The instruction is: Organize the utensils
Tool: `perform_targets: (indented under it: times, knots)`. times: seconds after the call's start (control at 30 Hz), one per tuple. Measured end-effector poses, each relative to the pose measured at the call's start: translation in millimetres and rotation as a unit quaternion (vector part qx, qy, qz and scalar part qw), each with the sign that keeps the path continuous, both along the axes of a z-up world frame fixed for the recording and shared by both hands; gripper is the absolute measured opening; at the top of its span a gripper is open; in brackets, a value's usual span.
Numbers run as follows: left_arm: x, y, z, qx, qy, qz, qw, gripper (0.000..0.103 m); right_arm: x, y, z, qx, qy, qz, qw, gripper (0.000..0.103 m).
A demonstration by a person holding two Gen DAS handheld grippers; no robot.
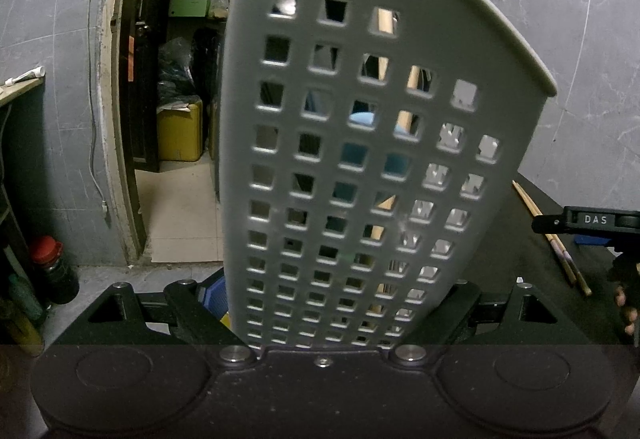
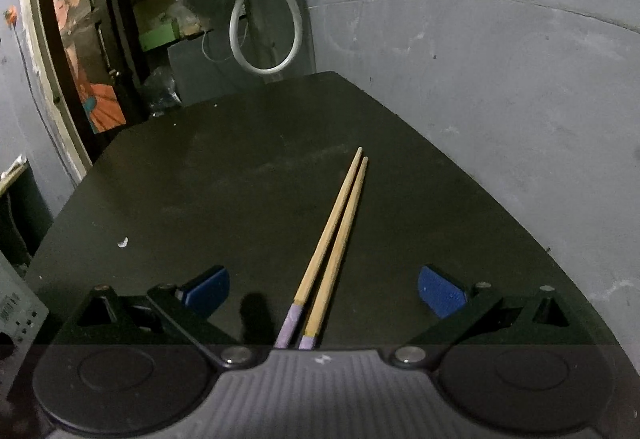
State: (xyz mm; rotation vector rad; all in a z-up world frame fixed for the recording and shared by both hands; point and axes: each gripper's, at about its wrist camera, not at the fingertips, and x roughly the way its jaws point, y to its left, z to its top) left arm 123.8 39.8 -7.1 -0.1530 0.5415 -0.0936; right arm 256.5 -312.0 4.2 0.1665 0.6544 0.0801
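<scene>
Wide-set jaws of the right gripper [image 2: 324, 293] stand open astride 2 chopsticks [image 2: 338, 235], touching neither. Both chopsticks lie side by side on the black table [image 2: 200, 179], tips toward its far edge. Left gripper [image 1: 320, 323] clamps the grey perforated utensil holder [image 1: 360, 143], upright near the left edge.

A red-capped dark bottle [image 1: 54, 269] stands near a yellow container [image 1: 180, 133].

Chopsticks [image 2: 334, 239] side by side on table [image 2: 200, 179]; holder [image 1: 360, 159] left of them, utensils seemingly inside.
</scene>
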Motion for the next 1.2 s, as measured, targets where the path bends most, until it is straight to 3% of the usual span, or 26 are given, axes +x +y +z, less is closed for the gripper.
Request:
perform_targets:
  times: [0.37, 0.57, 0.67, 0.73, 0.8, 0.93, 1.2]
  knots:
    - [0.1, 0.1, -1.7, -0.001, 0.002, 0.0, 1.0, 0.087, -4.9, -3.1, -0.7, 0.026, -0.009, 0.015, 1.0, 0.099]
    - [-0.8, 1.2, -2.4, -0.001, 0.002, 0.0, 1.0, 0.087, 4.1, 4.5, 1.7, -0.015, -0.011, 0.015, 1.0, 0.069]
    - [-0.5, 1.5, -2.8, 0.0, 0.002, 0.0, 1.0, 0.087, 7.9, 9.4, 3.2, -0.036, -0.012, 0.018, 0.999, 0.05]
    - [-0.6, 2.0, -3.2, 0.0, 0.002, 0.0, 1.0, 0.087, 8.6, 10.6, 3.4, -0.046, -0.013, 0.018, 0.999, 0.028]
    - [-1.0, 2.1, -3.3, 0.0, 0.002, 0.0, 1.0, 0.087, 7.4, 7.8, 3.3, -0.047, -0.013, 0.021, 0.999, 0.02]
    - [-0.8, 2.1, -3.3, 0.0, 0.002, 0.001, 1.0, 0.087, -5.2, 2.8, 3.2, -0.049, -0.011, 0.041, 0.998, 0.015]
    - [-3.2, 0.1, -3.3, 0.002, 0.002, 0.001, 1.0, 0.087, -43.3, 14.7, 11.4, -0.079, 0.006, 0.134, 0.988, 0.016]
